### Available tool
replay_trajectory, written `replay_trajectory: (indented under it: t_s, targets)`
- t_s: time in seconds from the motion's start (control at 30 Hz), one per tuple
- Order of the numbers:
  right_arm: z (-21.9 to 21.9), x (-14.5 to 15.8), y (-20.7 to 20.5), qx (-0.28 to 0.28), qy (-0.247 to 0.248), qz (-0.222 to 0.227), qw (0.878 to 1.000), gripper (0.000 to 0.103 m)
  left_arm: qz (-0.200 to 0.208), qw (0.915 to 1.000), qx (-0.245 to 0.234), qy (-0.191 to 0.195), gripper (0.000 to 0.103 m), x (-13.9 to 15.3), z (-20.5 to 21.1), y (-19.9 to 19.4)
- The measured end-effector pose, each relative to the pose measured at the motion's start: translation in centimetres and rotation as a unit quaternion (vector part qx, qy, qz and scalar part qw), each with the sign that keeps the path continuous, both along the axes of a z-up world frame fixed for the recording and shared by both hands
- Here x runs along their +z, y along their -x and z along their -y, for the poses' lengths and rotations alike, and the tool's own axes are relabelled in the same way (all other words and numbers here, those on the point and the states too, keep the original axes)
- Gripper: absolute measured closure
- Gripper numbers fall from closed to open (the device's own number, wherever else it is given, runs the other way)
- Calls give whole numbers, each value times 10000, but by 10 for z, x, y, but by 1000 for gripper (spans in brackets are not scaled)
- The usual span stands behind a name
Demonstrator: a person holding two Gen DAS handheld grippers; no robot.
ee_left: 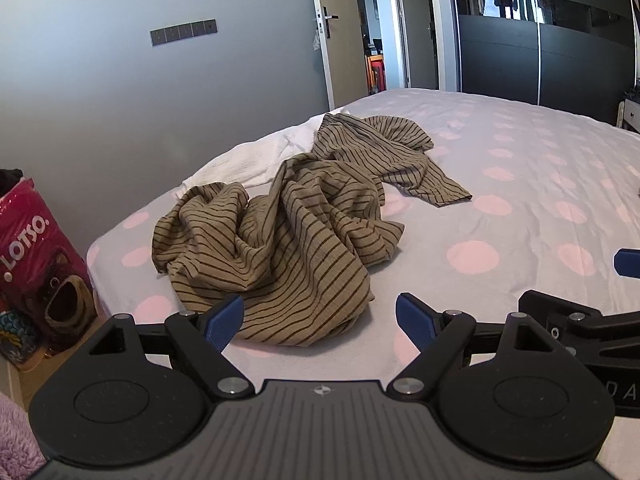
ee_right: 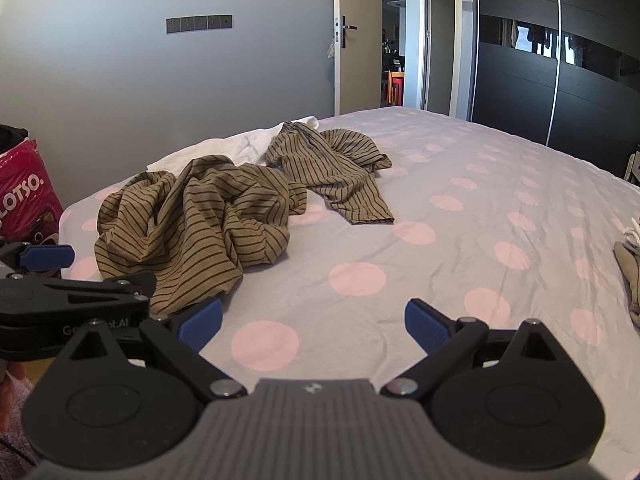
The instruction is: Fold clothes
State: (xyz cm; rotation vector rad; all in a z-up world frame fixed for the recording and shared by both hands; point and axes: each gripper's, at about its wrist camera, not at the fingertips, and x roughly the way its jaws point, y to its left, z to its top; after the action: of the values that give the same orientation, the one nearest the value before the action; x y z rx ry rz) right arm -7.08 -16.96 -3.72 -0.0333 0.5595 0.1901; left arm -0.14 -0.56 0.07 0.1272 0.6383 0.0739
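Both grippers' jaws spread wide (nothing between), striped garment (ee_left: pixel 280 224) crumpled just beyond, left of centre.

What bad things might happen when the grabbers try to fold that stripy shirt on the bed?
1. The striped shirt is bunched in deep folds, so a pinch may catch several layers at once.
2. A white cloth lies right behind it and might get dragged along.
3. The left gripper and right gripper, both open, sit close together and might bump.
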Motion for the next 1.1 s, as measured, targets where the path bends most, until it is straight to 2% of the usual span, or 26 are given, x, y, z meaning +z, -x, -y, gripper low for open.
replay_trajectory:
  t_s: [0.63, 0.77, 1.1]
  targets:
    - [4, 0, -2, -63, -65, -27, 10000, 4, 39, 9996, -73, 255, 20, -3, -1, 1]
    - [5, 0, -2, -77, -91, -34, 9999, 4, 157, 9996, -96, 195, 20, -1, 2, 3]
    - [5, -2, -3, -75, -98, -55, 9999, 4, 112, 9998, -124, 118, 20, 0, 2, 3]
